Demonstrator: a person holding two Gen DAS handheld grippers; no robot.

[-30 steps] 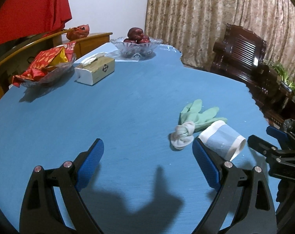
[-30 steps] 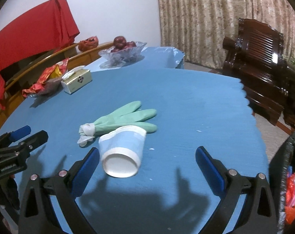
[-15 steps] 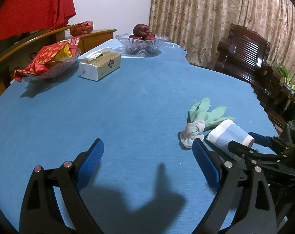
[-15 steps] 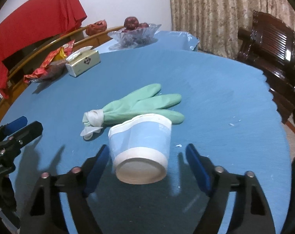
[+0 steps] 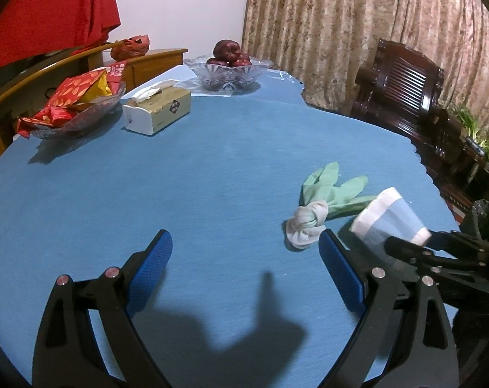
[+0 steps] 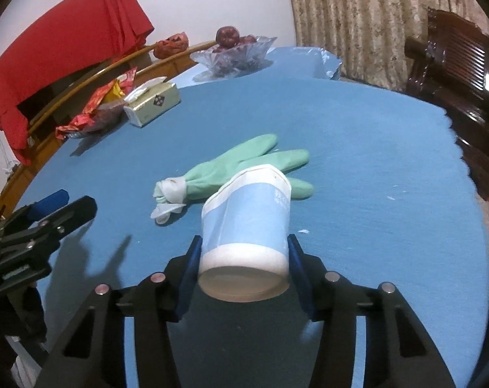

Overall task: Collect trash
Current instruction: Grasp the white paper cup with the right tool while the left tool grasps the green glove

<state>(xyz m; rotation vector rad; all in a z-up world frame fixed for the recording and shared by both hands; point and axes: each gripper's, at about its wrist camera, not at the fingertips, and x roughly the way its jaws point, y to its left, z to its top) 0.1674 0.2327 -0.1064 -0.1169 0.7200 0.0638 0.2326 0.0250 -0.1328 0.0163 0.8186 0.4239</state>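
A blue and white paper cup [image 6: 247,223] lies on its side, base toward me, between the pads of my right gripper [image 6: 244,265], which is shut on it. It also shows in the left wrist view [image 5: 389,223], held by the right gripper [image 5: 415,245]. A green rubber glove [image 6: 241,168] with a knotted white cuff lies flat on the blue table just beyond the cup; it also shows in the left wrist view [image 5: 328,194]. My left gripper [image 5: 244,258] is open and empty over bare tablecloth, left of the glove.
On the blue table [image 5: 179,177] the far side holds a tissue box [image 5: 157,113], a glass dish of red snack packets [image 5: 76,106] and a glass fruit bowl [image 5: 228,68]. A dark wooden chair [image 5: 402,93] stands past the right edge.
My right gripper has moved forward around the cup and closed on it. The cup's far end now looks raised off the cloth. The left gripper has barely moved and stays open.
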